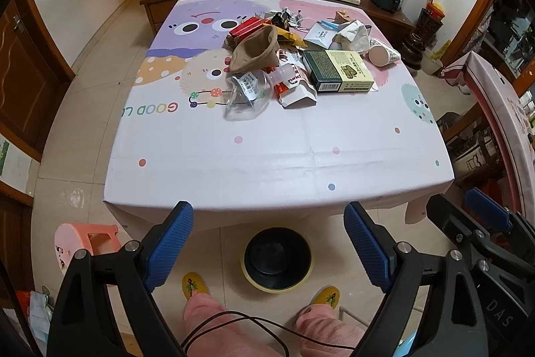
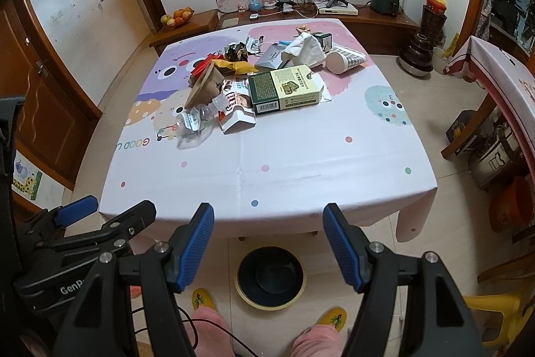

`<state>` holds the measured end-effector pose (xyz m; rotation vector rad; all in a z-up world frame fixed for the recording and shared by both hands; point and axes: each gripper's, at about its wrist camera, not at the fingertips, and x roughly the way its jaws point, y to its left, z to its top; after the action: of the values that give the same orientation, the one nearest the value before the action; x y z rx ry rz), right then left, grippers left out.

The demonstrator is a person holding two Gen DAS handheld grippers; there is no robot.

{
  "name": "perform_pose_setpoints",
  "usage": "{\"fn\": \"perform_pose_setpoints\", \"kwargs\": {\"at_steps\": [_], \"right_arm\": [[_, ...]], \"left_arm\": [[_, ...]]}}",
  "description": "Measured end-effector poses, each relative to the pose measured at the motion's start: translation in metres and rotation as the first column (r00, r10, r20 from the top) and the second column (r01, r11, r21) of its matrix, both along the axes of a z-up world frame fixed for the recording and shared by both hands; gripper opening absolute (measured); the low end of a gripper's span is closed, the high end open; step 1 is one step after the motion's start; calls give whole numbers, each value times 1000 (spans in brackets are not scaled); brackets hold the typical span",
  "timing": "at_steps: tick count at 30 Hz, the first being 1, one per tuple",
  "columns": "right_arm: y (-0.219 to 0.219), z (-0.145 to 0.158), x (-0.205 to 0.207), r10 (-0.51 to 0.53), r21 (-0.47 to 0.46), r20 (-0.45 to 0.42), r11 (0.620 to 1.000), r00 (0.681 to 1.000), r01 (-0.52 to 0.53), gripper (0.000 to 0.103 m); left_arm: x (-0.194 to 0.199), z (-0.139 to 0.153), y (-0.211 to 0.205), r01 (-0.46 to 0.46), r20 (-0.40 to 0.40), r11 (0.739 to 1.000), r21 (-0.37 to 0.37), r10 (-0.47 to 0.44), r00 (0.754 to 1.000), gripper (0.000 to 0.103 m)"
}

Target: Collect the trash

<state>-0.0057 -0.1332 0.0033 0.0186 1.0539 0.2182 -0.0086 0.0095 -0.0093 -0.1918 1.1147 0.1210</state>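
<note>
You held both tongs, the left tongs (image 1: 269,243) and the right tongs (image 2: 269,243), wide and empty before the tabletop (image 1: 267,163). The trash (image 1: 287,62) lay ahead, far side; the bin (image 1: 277,258) stood below between them.

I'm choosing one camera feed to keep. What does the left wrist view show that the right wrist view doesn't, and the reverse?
Only the left wrist view shows the pink stool on the floor. Only the right wrist view shows the yellow stool and the orange basin. Both show the trash pile with the green and yellow box, the black bin and both grippers, jaws open.
</note>
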Motion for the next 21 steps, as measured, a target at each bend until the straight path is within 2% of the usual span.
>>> {"fn": "perform_pose_setpoints", "kwargs": {"at_steps": [13, 21], "right_arm": [[3, 2, -1, 6, -18, -4, 1000, 1000, -6, 68], [9, -3, 18, -40, -24, -28, 999, 999, 39, 68]], "left_arm": [[-9, 0, 5, -5, -3, 1000, -11, 5, 1000, 90], [13, 6, 30, 29, -7, 1000, 1, -29, 1000, 90]]}}
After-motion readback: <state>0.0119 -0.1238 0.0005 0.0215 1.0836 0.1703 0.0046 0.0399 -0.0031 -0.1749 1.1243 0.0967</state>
